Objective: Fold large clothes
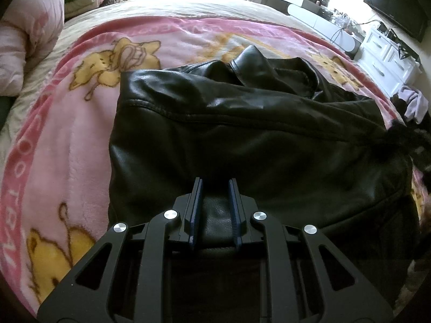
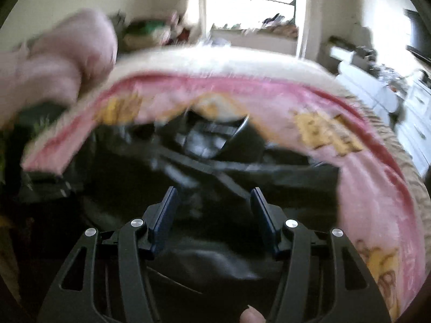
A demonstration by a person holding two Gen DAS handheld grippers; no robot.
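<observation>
A black leather jacket (image 1: 242,134) lies crumpled on a pink cartoon blanket (image 1: 67,134) spread over a bed. My left gripper (image 1: 215,181) sits at the jacket's near edge, shut on a fold of leather that fills the narrow gap between its blue pads. The right wrist view is blurred. There my right gripper (image 2: 214,191) hovers over the jacket (image 2: 215,161) with its jaws wide apart, and I see nothing pinched between them. A fingertip of the person (image 2: 250,315) shows at the bottom edge of that view.
A pink quilt (image 1: 27,40) is bunched at the bed's far left. White drawers (image 1: 385,53) and a dark screen (image 1: 396,2) stand to the right of the bed. Clothes are piled by the bright window behind. The blanket (image 2: 363,175) curves around the jacket's right side.
</observation>
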